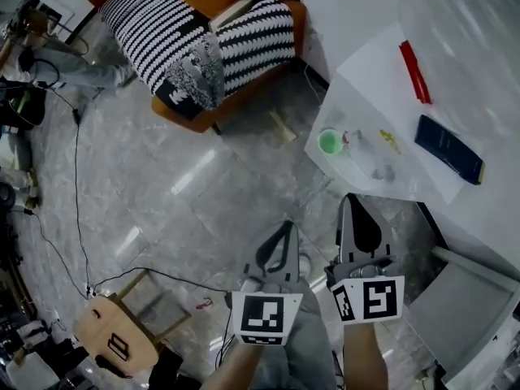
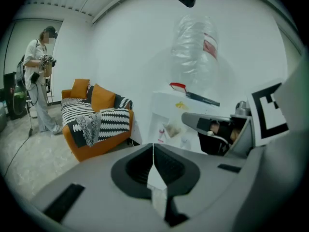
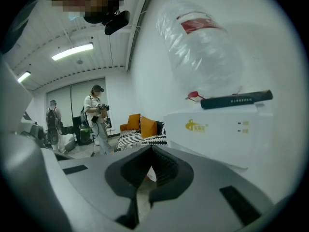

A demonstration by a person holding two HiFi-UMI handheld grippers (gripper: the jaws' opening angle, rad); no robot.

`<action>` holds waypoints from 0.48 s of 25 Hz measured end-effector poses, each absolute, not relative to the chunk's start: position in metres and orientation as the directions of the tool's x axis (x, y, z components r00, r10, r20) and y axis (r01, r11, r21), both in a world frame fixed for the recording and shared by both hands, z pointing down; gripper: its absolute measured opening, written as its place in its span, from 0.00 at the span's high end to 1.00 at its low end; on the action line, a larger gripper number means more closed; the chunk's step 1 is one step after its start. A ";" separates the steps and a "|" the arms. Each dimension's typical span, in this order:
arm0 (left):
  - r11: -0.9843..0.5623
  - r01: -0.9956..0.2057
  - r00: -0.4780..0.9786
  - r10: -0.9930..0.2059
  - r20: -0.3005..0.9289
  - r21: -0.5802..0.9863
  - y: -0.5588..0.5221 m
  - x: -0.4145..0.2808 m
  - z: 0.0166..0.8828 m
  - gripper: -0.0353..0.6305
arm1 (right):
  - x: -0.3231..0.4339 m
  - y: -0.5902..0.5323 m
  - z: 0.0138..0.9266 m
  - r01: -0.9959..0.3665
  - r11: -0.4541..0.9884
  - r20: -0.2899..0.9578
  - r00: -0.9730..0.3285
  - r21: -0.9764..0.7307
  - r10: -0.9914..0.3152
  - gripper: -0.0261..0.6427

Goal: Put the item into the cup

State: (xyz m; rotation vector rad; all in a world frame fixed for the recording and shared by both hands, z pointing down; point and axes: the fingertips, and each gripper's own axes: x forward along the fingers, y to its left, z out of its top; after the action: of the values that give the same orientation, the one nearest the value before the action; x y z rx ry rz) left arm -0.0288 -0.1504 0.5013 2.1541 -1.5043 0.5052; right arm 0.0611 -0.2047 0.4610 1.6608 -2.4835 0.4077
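A white water dispenser [image 1: 366, 96] stands at the right in the head view, its clear bottle [image 2: 195, 47] on top. A small green round cup-like thing [image 1: 329, 142] sits at its front. On the dispenser's top lie a red item [image 1: 414, 71] and a dark blue flat item [image 1: 448, 149]. My left gripper [image 1: 288, 224] and right gripper [image 1: 351, 197] hang low over the floor, short of the dispenser. Both have their jaws closed together with nothing between them. The left gripper [image 2: 153, 146] points at the dispenser, and the right gripper [image 3: 150, 149] sits close under its front.
An orange sofa [image 1: 203, 31] with a black-and-white striped blanket stands at the back. A wooden stool [image 1: 114, 331] and black cables [image 1: 77, 218] lie on the marble floor at the left. A grey cabinet [image 1: 463, 299] is at the lower right. A person [image 2: 38, 81] stands far left.
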 end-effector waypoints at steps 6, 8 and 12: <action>-0.197 -0.965 0.261 -0.767 0.586 0.172 -0.156 -0.071 0.563 0.93 | 0.057 -0.243 0.525 -0.922 0.370 0.278 -0.388 -0.114 -0.879 0.95; -0.203 -0.967 0.255 -0.757 0.601 0.154 -0.155 -0.079 0.578 0.93 | 0.056 -0.253 0.543 -0.924 0.372 0.288 -0.380 -0.085 -0.879 0.95; -0.216 -0.967 0.252 -0.740 0.623 0.135 -0.148 -0.088 0.598 0.93 | 0.058 -0.271 0.574 -0.936 0.350 0.312 -0.341 -0.027 -0.887 0.95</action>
State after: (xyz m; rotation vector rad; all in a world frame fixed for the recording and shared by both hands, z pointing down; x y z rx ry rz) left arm -0.0884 -0.1480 0.5977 2.0287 -1.5470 0.5968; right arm 0.0578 -0.2707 0.5741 1.6372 -2.3712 0.2947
